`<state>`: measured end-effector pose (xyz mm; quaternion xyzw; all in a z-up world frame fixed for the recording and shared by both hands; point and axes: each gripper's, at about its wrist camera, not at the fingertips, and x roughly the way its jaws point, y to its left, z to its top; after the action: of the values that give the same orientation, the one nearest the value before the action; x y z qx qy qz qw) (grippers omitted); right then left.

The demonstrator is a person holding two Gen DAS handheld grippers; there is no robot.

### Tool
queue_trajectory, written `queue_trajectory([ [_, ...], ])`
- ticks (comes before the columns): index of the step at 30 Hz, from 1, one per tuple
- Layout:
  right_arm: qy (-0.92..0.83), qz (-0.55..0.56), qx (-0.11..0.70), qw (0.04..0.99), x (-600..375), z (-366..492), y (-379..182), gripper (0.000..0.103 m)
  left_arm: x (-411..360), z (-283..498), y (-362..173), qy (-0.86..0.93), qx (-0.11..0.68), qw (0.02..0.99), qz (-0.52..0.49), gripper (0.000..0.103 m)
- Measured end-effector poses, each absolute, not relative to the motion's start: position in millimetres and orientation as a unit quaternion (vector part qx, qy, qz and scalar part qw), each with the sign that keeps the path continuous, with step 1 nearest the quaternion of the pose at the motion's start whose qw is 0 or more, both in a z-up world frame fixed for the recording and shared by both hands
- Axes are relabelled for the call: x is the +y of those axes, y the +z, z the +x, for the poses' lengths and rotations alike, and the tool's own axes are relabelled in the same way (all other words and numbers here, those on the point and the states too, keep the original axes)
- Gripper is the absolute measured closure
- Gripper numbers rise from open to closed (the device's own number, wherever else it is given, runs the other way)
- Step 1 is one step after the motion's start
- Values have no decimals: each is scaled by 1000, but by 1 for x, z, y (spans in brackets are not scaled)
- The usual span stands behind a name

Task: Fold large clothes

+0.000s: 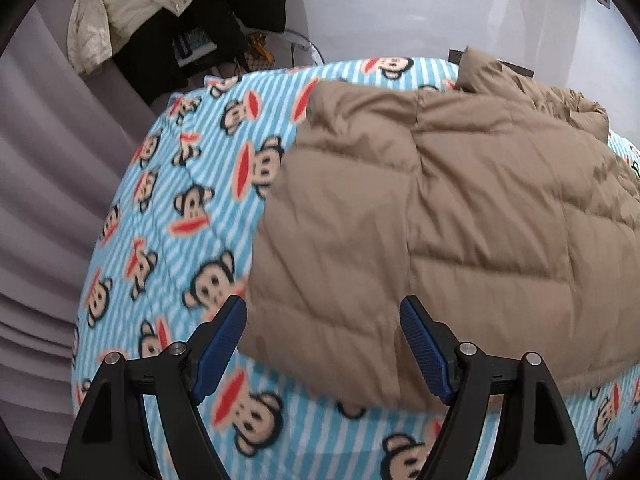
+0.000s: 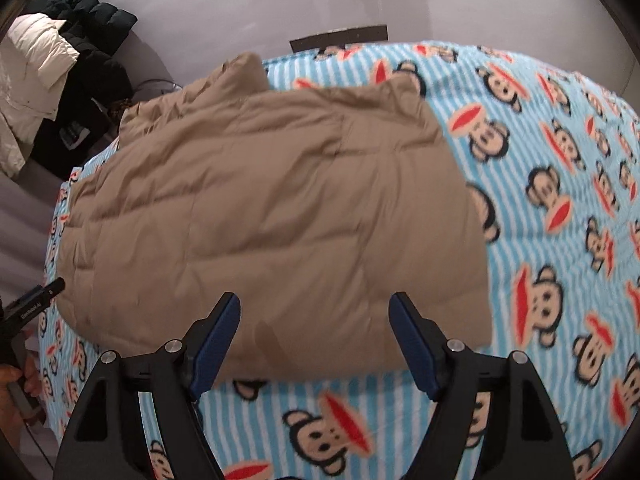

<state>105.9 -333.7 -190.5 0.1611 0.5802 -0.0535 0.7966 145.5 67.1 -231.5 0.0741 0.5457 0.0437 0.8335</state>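
Nearest, left hand-held gripper (image 1: 322,318) and right hand-held gripper (image 2: 314,314) both released, grasping nothing, poised above the near hem; just beyond, tan jacket (image 2: 260,208) lying folded flat on the bed (image 2: 560,184), puffy, quilted, slippery-looking; fleece cover striped blue with monkey faces. Best to pinch both near corners evenly, lift low, carry the hem toward the far collar, press trapped air out; farther left, other coats (image 2: 52,80) heaped.

One tan jacket (image 2: 260,208) on one monkey-print blanket (image 2: 540,184), two grippers, left (image 1: 322,344) and right (image 2: 314,340), plus one white coat (image 2: 32,64) and one dark coat (image 2: 100,28) piled aside
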Motion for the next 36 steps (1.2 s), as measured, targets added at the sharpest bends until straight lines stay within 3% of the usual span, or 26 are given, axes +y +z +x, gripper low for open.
queue_trajectory([
  [2, -51, 165, 586, 792, -331, 101, -194, 24, 68, 138, -234, 45, 549, 832, 69, 17],
  [3, -49, 166, 588, 790, -330, 98, -195, 24, 68, 134, -235, 48, 549, 831, 69, 0],
  [12, -42, 167, 599, 782, -326, 83, -200, 18, 66, 115, -238, 46, 555, 828, 71, 0],
  [22, -27, 243, 606, 757, -333, 71, -217, 15, 67, 104, -253, 31, 584, 810, 41, 0],
  [36, -13, 444, 571, 690, -368, 52, -258, 15, 108, 99, -296, 6, 623, 766, -160, 0],
])
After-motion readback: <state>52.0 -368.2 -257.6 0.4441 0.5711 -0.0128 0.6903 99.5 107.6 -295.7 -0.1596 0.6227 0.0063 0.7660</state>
